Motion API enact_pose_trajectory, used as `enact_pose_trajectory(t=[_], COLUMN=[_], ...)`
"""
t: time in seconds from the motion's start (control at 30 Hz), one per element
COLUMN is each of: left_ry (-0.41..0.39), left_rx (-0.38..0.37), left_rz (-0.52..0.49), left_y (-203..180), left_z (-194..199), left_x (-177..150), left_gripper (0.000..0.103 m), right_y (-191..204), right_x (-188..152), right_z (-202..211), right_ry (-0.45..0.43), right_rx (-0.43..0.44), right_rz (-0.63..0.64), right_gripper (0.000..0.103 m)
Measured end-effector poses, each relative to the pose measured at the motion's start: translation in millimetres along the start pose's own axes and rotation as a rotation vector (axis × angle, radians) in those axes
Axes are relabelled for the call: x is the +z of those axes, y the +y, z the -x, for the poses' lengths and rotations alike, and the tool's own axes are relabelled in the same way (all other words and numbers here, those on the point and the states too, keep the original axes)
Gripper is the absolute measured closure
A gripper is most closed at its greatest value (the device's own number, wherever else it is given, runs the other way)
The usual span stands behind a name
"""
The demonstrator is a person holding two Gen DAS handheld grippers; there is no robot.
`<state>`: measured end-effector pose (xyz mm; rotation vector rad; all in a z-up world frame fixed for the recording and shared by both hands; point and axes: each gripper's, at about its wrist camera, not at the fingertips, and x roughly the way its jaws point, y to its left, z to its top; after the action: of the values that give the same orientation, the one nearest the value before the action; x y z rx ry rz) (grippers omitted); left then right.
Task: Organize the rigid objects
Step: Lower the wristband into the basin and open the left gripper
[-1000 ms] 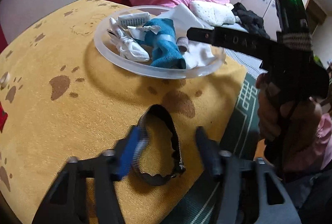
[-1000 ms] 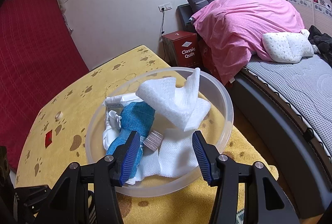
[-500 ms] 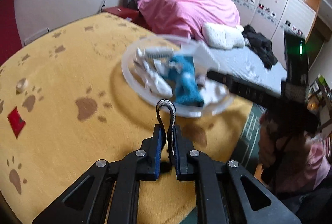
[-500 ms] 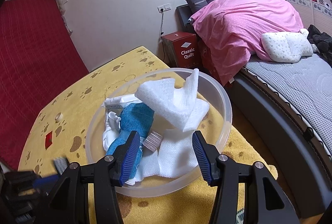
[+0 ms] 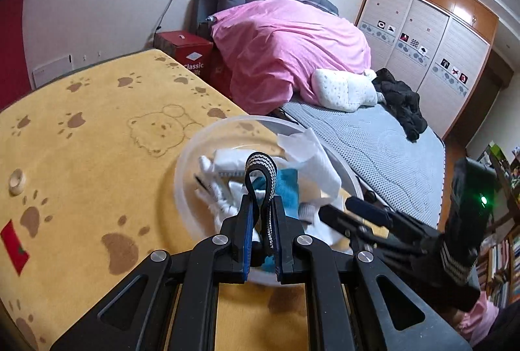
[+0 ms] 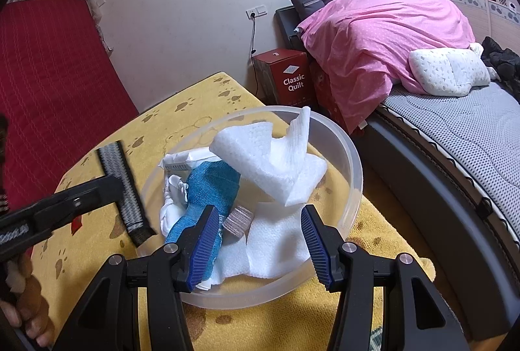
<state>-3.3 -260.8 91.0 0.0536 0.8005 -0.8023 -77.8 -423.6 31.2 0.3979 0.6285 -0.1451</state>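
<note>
My left gripper (image 5: pixel 260 221) is shut on a black and grey woven strap (image 5: pixel 260 169). The strap stands up as a folded loop between its pads, lifted off the yellow cloth at the near left rim of the clear plastic bowl (image 5: pixel 185 169). In the right wrist view the strap (image 6: pixel 120 175) hangs left of the bowl (image 6: pixel 354 175), pinched by the left gripper (image 6: pixel 117 188). The bowl holds white cloths (image 6: pixel 269 162), a blue fabric piece (image 6: pixel 208 185), a white packet and a small tape roll (image 6: pixel 239 221). My right gripper (image 6: pixel 258 221) hovers open over the bowl's near side, holding nothing.
The bowl sits on a yellow paw-print cloth (image 5: pixel 97 130), where a wooden ring (image 5: pixel 17 182) and a red square (image 5: pixel 14 245) lie at the left. Behind are a red box (image 6: pixel 289 74) and a bed with a pink duvet (image 6: pixel 383 26).
The left gripper closed on the strap, lifted it off the yellow cloth and carried it up toward the bowl. The right gripper stayed still and open.
</note>
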Motion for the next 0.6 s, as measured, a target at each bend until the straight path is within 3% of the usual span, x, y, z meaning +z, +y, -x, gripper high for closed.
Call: enact_pose_trajectory(t=[0.13, 0.27, 0.6], left_ry=[0.039, 0.044, 0.040], left_rx=[0.004, 0.027, 0.049], left_rz=[0.029, 0.066, 0.084], left_y=[5.1, 13.6, 22.7], left_z=[-19.6, -26.8, -24.8], left_x=[4.8, 2.1, -2.6], left_gripper=[0.087, 0.056, 0.051], right_y=[0.0, -0.2, 0.6], right_x=[0.2, 0.2, 0.6], right_z=[0.3, 0.2, -0.5], right_ry=[0.000, 0.000, -0.002], right_rx=[0.000, 0.000, -0.003], right_rz=[0.000, -0.001, 0.005], right_gripper=[0.047, 0.047, 0.047])
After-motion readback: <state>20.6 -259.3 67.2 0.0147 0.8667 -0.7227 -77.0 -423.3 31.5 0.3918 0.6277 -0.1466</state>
